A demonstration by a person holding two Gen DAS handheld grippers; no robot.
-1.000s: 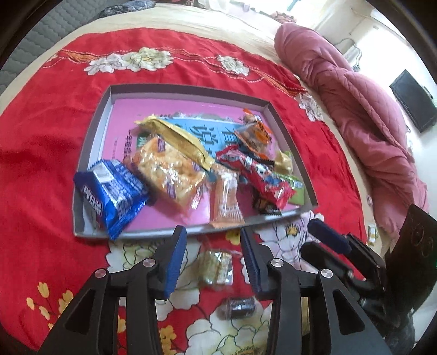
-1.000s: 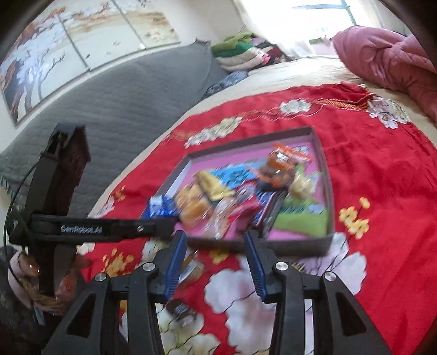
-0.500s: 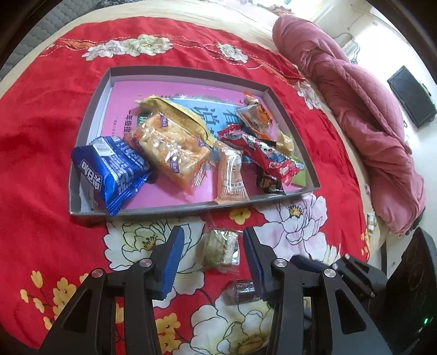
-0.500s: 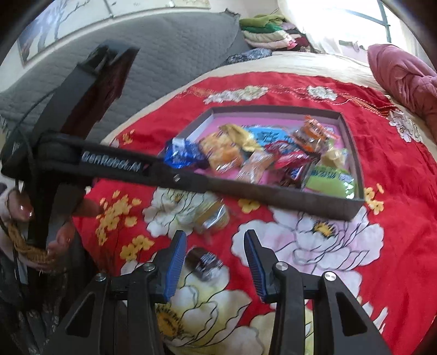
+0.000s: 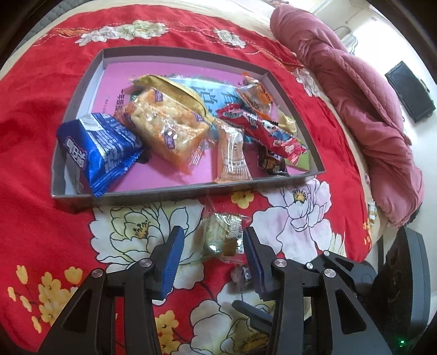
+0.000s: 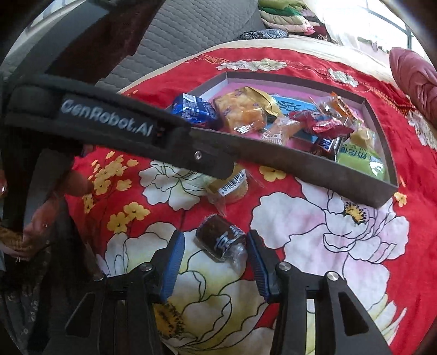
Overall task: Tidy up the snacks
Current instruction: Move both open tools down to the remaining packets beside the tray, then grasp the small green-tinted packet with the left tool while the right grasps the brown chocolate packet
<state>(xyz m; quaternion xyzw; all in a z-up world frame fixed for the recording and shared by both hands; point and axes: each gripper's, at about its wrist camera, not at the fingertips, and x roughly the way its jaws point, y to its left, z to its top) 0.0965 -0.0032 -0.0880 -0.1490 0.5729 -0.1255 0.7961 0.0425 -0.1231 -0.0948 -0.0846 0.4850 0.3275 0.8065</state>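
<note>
A grey tray (image 5: 82, 87) with a pink floor holds several snack packs, among them a blue pack (image 5: 99, 146) and an orange cracker pack (image 5: 166, 128). On the red flowered cloth in front of the tray lie a greenish clear-wrapped snack (image 5: 222, 236) and a small dark snack (image 5: 241, 277). My left gripper (image 5: 213, 245) is open with the greenish snack between its fingers. My right gripper (image 6: 214, 248) is open with the dark snack (image 6: 220, 241) between its fingers. The greenish snack (image 6: 232, 187) lies just beyond, partly behind the left gripper's body (image 6: 109, 120).
A pink quilt (image 5: 363, 109) lies bunched along the right of the bed. A grey padded headboard (image 6: 174, 35) and folded clothes (image 6: 284, 19) stand at the far side. The tray's near wall (image 6: 327, 174) rises just past the loose snacks.
Both grippers have come lower and closer to the cloth. The greenish snack now sits between the left fingers, and the dark snack between the right fingers.
</note>
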